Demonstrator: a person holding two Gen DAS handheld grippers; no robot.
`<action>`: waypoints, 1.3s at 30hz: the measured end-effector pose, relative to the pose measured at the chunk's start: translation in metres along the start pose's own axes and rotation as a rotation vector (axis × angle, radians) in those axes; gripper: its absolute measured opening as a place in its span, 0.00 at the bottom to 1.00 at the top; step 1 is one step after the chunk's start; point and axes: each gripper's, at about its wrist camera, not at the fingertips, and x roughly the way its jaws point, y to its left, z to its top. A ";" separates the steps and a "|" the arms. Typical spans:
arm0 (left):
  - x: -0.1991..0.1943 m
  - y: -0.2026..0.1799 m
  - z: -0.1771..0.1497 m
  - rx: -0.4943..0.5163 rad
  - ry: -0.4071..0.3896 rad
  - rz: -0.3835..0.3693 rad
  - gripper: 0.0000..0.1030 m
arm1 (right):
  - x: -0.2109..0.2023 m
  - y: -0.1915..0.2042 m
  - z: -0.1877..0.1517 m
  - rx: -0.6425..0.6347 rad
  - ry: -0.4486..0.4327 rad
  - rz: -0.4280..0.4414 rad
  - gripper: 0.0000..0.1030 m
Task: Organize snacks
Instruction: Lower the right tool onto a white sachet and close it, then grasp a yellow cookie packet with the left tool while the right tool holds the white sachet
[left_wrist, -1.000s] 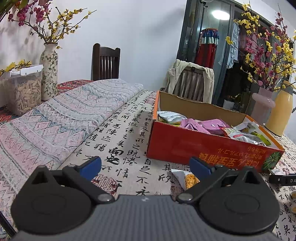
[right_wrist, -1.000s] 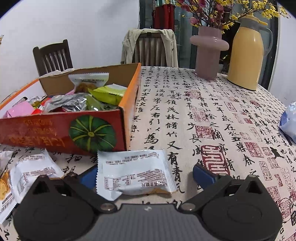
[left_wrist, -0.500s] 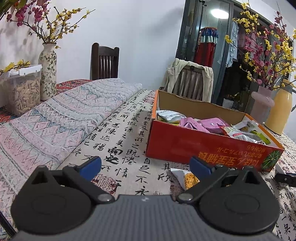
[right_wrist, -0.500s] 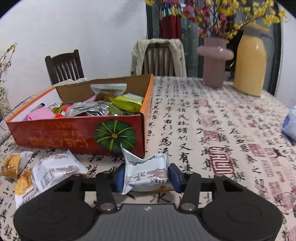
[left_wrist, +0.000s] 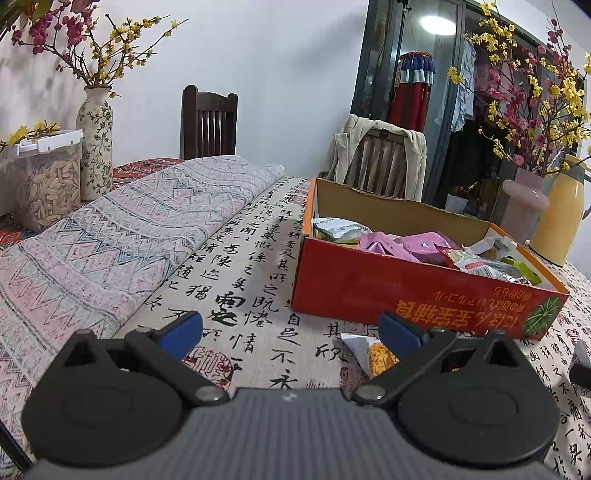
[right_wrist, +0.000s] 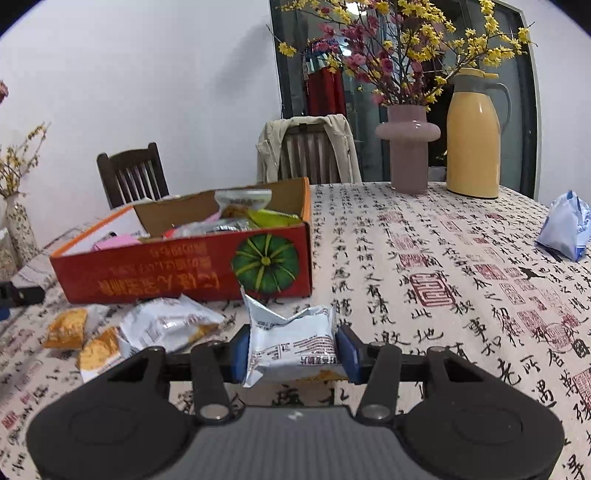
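My right gripper (right_wrist: 293, 349) is shut on a white snack packet (right_wrist: 291, 341), which is crumpled between the blue pads and held in front of the red cardboard box (right_wrist: 184, 273). The box (left_wrist: 406, 291) holds several snack packs, pink, silver and green. Loose packets (right_wrist: 166, 326) with orange snacks (right_wrist: 68, 328) lie on the tablecloth left of the held one. My left gripper (left_wrist: 290, 330) is open and holds nothing; it hovers over the calligraphy cloth left of the box. A corner of an orange snack packet (left_wrist: 373, 354) shows by its right finger.
A pink vase (right_wrist: 408, 147) and a yellow thermos jug (right_wrist: 474, 134) stand at the far right of the table. A blue-white bag (right_wrist: 565, 230) lies at the right edge. A floral vase (left_wrist: 94, 142), a clear container (left_wrist: 46, 181), a folded patterned cloth (left_wrist: 129, 236) and chairs are around.
My right gripper closed on the white packet that lay flat between its fingers, then lifted it and drew back from the box. The left gripper stayed still.
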 end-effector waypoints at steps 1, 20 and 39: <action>0.000 0.000 0.000 0.001 -0.001 0.001 1.00 | -0.001 -0.001 0.000 0.006 -0.007 0.005 0.47; 0.003 -0.004 0.003 0.034 0.035 0.005 1.00 | -0.001 -0.002 -0.003 0.028 -0.011 0.025 0.47; 0.025 -0.064 0.018 0.186 0.190 -0.005 1.00 | -0.002 -0.006 -0.004 0.061 -0.015 0.029 0.48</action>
